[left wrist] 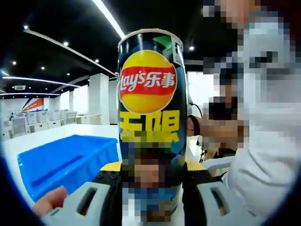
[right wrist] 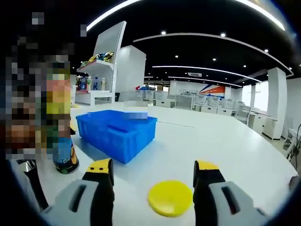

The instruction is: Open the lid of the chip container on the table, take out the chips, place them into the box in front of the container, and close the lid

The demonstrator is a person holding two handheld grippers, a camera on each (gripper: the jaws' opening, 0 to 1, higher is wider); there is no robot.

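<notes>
Your left hand-held gripper [left wrist: 150, 197] is clamped on the can [left wrist: 151, 117], upright, top open. Right hand-held gripper [right wrist: 153, 181] hangs wide with the yellow lid [right wrist: 170, 197] flat on the table [right wrist: 225, 141] between its jaws; bin [right wrist: 116, 133] sits beyond.

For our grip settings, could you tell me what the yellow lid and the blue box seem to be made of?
The yellow lid looks like thin, smooth plastic: uniform colour, soft sheen. The blue box looks like rigid moulded plastic, semi-gloss, with a thick rim and straight walls.

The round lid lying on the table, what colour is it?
Yellow: the round flat lid shows best in the right gripper view.
</notes>
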